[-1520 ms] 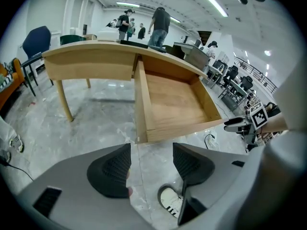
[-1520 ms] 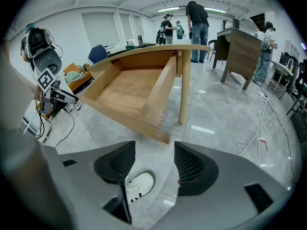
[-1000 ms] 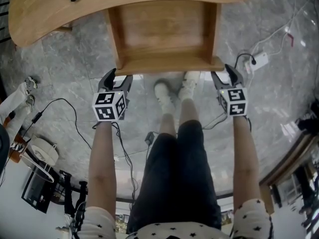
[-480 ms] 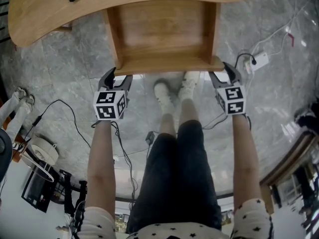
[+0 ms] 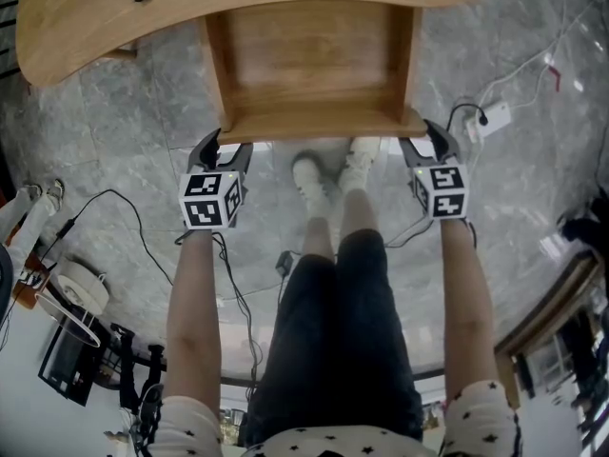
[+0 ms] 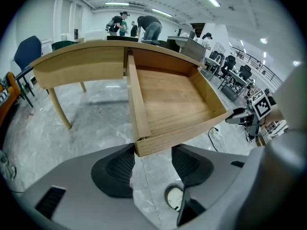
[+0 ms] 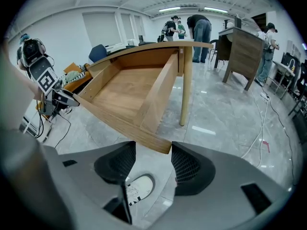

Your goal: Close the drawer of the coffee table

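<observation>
Hardly anything has moved. Your left hand-held gripper (image 5: 228, 147) has just eased its jaws in a little, yet they stand wide, with the drawer's left front corner between the pads (image 6: 117, 164) and not pinched. Your right hand-held gripper (image 5: 425, 141) has crept a shade closer to the opposite corner, its jaws wide too and clamping nothing. The drawer (image 5: 319, 122) remains pulled fully out from under the counter (image 5: 86, 22), so the closing push, I judge, hasn't begun. You look set to shove the front panel with both. Each gripper view shows its own corner up close. Only the head view shows both grippers level across the front, and how far the drawer projects.
</observation>
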Available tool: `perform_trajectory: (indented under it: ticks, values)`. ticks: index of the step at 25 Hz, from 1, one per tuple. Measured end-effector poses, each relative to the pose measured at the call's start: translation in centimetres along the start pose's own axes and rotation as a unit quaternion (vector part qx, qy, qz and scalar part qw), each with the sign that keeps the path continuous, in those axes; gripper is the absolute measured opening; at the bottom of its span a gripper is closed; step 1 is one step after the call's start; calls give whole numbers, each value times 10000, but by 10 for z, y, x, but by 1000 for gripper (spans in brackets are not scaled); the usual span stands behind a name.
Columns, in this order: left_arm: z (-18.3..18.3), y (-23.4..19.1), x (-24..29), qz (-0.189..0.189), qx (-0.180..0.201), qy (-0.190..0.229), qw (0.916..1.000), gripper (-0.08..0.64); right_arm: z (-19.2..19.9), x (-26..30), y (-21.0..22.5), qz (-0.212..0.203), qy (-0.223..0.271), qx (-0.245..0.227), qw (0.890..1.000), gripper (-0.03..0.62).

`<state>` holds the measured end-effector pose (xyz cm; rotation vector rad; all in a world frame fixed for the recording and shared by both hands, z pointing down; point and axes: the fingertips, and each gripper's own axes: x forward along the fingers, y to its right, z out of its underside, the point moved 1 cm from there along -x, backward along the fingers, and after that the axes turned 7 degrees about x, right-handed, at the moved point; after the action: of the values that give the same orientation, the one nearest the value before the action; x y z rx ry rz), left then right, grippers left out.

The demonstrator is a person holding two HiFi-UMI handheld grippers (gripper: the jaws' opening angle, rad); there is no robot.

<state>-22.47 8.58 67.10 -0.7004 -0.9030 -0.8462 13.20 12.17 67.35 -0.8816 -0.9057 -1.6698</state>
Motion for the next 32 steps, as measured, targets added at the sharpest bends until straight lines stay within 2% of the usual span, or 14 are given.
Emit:
perform_trajectory:
  ticks: [32]
  values:
    - [-8,3,-14,64,-124,-203,9997,250,-10,-16,-2,34,-185,283,9994,230]
